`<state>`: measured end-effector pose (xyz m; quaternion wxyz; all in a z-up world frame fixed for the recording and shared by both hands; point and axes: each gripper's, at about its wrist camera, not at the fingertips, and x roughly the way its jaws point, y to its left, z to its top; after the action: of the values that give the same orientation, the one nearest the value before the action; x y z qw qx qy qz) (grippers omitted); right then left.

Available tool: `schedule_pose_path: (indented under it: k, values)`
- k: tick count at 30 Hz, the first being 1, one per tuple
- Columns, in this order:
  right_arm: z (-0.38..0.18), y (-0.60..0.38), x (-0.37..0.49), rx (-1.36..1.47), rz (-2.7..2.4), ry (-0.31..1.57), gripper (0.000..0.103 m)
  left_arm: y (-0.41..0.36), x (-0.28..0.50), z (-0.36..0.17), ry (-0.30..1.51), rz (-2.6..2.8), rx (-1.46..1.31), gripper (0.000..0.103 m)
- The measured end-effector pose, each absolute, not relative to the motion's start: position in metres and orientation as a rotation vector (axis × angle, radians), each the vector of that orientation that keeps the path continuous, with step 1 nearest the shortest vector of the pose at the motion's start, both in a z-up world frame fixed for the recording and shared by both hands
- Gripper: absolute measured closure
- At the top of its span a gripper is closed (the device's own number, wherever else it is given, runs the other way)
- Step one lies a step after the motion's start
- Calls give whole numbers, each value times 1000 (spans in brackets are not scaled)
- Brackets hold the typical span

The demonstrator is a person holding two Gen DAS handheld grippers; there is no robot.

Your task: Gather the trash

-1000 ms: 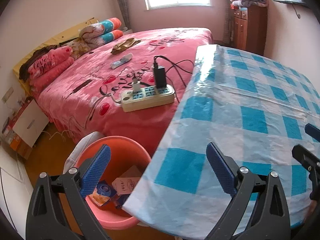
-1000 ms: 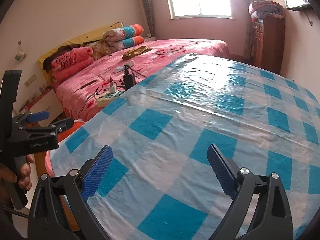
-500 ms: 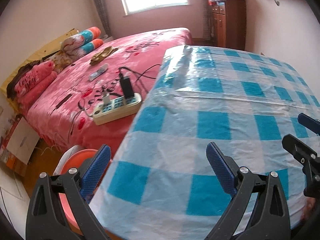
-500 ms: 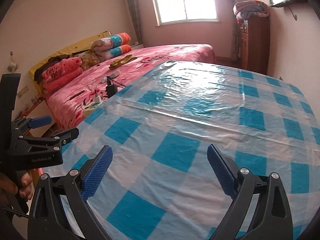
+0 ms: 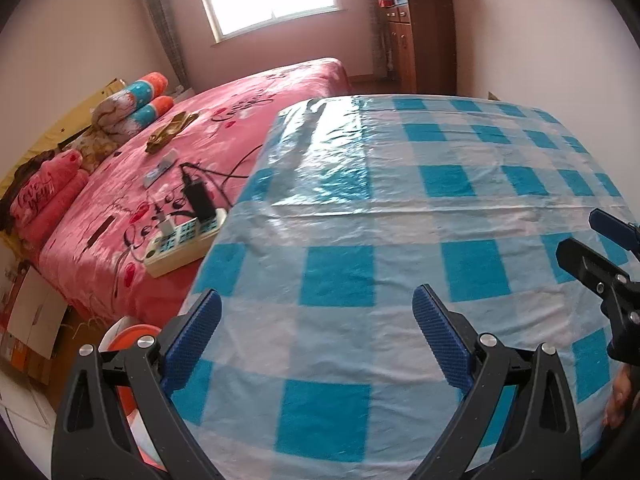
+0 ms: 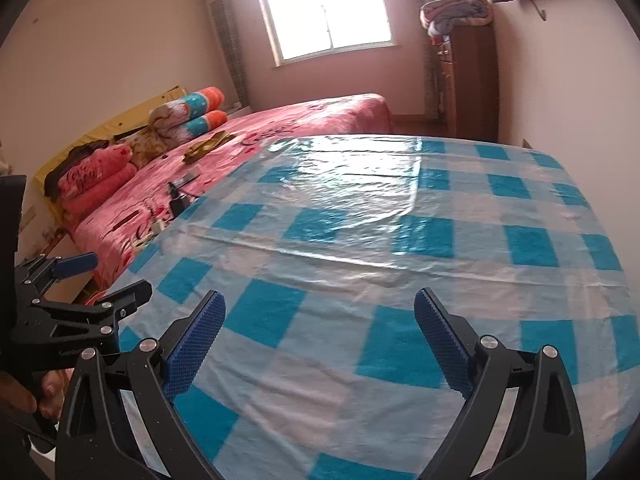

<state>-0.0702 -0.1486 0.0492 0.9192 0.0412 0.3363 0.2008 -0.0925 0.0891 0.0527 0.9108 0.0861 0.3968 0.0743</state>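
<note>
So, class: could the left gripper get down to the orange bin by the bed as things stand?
Probably yes. The left gripper is open and empty, and the orange bin sits just below its left finger, with only the table edge beside it.

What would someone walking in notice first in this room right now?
The blue and white checked tablecloth fills the foreground, glossy under window light, with both the left gripper and the right gripper open above it, holding nothing. To its left lies the pink bed, with a white power strip near its edge by the table. Only a sliver of the orange bin shows below the table's left corner.
</note>
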Motion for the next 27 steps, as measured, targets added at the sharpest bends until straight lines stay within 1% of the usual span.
schedule_pose_path:
  k: [21, 27]
  values:
    - [55, -251, -60, 223, 209, 644, 9, 17, -74, 56, 797, 46, 211, 6]
    - [57, -269, -63, 214, 153, 625, 9, 5, -71, 60, 791, 19, 187, 6]
